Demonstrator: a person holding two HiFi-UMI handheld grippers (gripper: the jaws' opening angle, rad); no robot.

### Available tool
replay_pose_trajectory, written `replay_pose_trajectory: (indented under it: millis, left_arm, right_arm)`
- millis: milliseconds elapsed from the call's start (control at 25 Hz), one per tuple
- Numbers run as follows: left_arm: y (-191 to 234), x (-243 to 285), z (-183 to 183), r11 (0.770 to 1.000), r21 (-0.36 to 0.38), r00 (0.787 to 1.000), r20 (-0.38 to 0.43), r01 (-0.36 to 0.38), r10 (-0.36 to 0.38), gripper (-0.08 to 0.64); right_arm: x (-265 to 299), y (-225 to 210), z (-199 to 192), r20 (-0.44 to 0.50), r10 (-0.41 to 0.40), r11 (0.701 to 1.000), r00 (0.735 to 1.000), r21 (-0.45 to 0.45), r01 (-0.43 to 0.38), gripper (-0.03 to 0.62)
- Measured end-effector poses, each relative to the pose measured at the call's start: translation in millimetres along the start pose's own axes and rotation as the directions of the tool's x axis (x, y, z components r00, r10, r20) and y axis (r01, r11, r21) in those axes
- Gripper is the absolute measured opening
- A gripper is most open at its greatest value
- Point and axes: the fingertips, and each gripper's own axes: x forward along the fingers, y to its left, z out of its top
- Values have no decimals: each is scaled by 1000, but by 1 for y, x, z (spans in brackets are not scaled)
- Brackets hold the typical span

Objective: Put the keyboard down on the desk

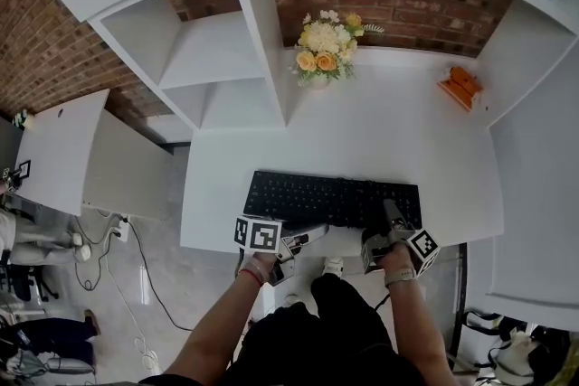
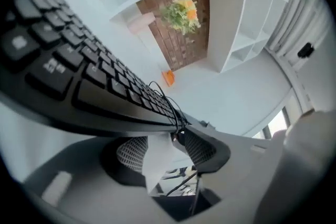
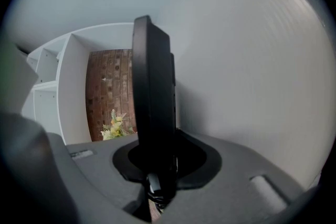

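Observation:
A black keyboard [image 1: 326, 197] lies lengthwise along the front part of the white desk [image 1: 362, 136]. My left gripper [image 1: 308, 237] is at its front edge, left of middle, and stands open. In the left gripper view the keyboard [image 2: 79, 76] runs across above the left gripper [image 2: 165, 149], whose pads are apart with only a white tag and a thin black cable [image 2: 164, 98] near them. My right gripper [image 1: 391, 214] is at the keyboard's right end. In the right gripper view the keyboard [image 3: 152, 92] is seen edge-on, with the right gripper [image 3: 157, 160] shut on it.
A vase of flowers [image 1: 324, 45] stands at the back of the desk, and a small orange object [image 1: 461, 86] lies at the back right. White shelves [image 1: 208, 59] rise at the left, and a white wall panel borders the right. Cables lie on the floor [image 1: 136, 276] at the left.

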Motion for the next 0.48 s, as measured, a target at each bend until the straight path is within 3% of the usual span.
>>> replay_pose_trajectory:
  millis: [80,160,360,480]
  left_arm:
    - [6,2,-3,991,89,994,-44,-97,101,175]
    - [9,3,-3,975,148,984,-48,-163,171,183]
    - [8,3,-2,963,192,980,-19,-190,198,169]
    - [12,2,-5,918,312,960,-57,-245,275,109]
  right_arm:
    - [1,-3,3,-3,0,1000,1000,-5,0,74]
    - [2,-7,6,-2,-7,1000,1000,-8,7,75]
    - [4,-2,7,-41,-5,999,999,-47,3,85]
    - [4,11,-2,-114,26,997,993,-71,-34,149]
